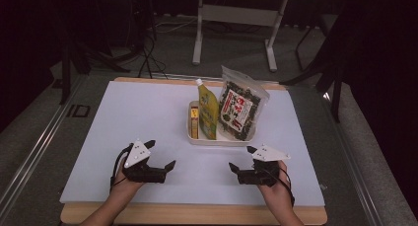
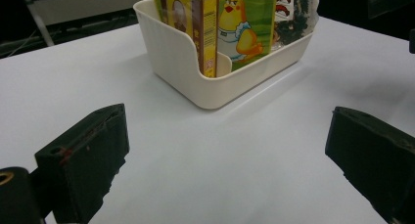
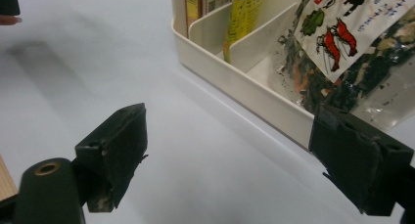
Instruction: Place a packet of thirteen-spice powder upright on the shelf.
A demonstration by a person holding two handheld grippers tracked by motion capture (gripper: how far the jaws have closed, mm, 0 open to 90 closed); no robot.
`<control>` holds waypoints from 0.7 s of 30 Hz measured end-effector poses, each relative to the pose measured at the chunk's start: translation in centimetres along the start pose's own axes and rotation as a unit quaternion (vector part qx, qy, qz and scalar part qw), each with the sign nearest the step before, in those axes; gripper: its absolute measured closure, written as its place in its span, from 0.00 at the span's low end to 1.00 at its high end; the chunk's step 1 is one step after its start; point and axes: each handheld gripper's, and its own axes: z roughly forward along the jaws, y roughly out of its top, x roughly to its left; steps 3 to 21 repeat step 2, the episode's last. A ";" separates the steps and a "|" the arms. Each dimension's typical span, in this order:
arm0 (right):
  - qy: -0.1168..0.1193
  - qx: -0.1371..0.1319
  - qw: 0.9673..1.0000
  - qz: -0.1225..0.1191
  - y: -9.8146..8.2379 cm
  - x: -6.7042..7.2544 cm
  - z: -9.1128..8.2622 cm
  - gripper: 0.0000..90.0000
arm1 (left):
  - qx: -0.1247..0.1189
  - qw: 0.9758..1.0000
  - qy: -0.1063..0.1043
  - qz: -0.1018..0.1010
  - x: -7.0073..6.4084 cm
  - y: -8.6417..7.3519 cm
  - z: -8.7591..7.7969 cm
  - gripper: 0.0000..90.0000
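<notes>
I see a cream plastic basket (image 1: 197,138) near the middle of the white tabletop (image 1: 123,117), toward its far edge. Standing upright inside it, left to right in the high view, are a yellow box (image 1: 194,123), a yellow-green spouted pouch (image 1: 207,112) and a clear bag of dark dried seaweed (image 1: 240,106), with dividers between them. Nearer me, my left hand-held gripper (image 1: 160,155) and right hand-held gripper (image 1: 241,158) sit low over the bare tabletop, either side of the basket's front, well apart from it. Both have jaws spread wide and hold nothing.

Box (image 1: 194,121), pouch (image 1: 207,111), bag (image 1: 240,109) upright in tray (image 1: 222,140)
</notes>
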 end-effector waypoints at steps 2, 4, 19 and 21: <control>0.001 0.000 1.000 -0.002 0.0 0.1 0.0 0.16 | 0.001 1.000 -0.001 0.000 0.0 0.0 0.0 0.03; 0.001 0.000 1.000 -0.002 0.0 0.1 0.0 0.16 | 0.001 1.000 -0.001 0.000 0.0 0.0 0.0 0.03; 0.001 0.000 1.000 -0.002 0.0 0.1 0.0 0.16 | 0.001 1.000 -0.001 0.000 0.0 0.0 0.0 0.03; 0.001 0.000 1.000 -0.002 0.0 0.1 0.0 0.16 | 0.001 1.000 -0.001 0.000 0.0 0.0 0.0 0.03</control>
